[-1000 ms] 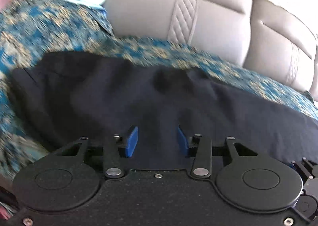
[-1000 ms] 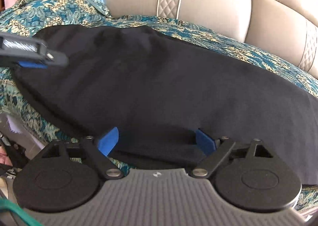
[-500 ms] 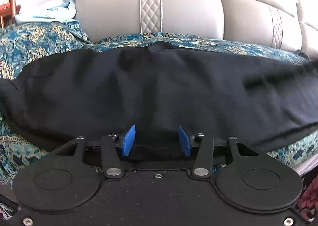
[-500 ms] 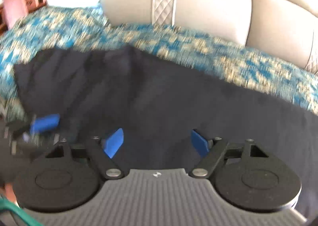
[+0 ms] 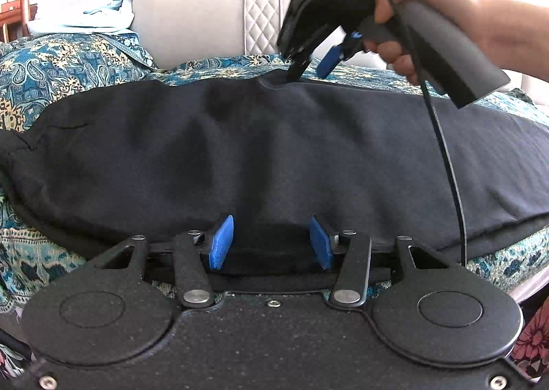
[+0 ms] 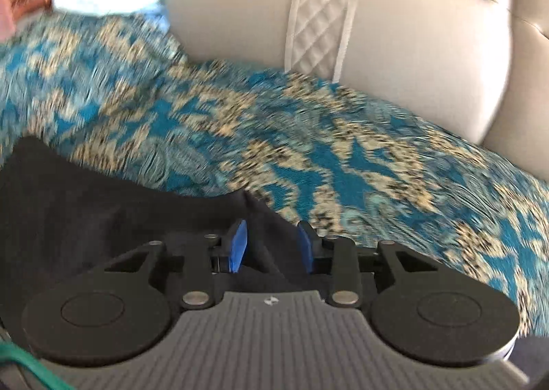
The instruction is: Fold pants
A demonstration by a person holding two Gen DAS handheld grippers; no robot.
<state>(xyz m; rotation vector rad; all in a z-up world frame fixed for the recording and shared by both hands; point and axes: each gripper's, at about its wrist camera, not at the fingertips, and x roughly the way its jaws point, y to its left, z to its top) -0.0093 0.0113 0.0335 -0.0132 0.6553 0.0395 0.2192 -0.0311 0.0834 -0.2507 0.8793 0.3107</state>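
Dark knit pants [image 5: 274,149] lie spread lengthwise over a teal paisley cover [image 6: 343,156] before pale padded cushions [image 6: 394,46]. Left tongs [image 5: 271,245], blue-padded, straddle the near hem, released. Right tongs [image 6: 271,245] are closing around a raised fold at the far edge, not yet pinching it.

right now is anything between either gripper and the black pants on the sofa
Nothing visible. The left gripper sits at the near edge of the pants, fabric between its open pads. The right gripper is at the far edge, jaws closing around a ridge of fabric.
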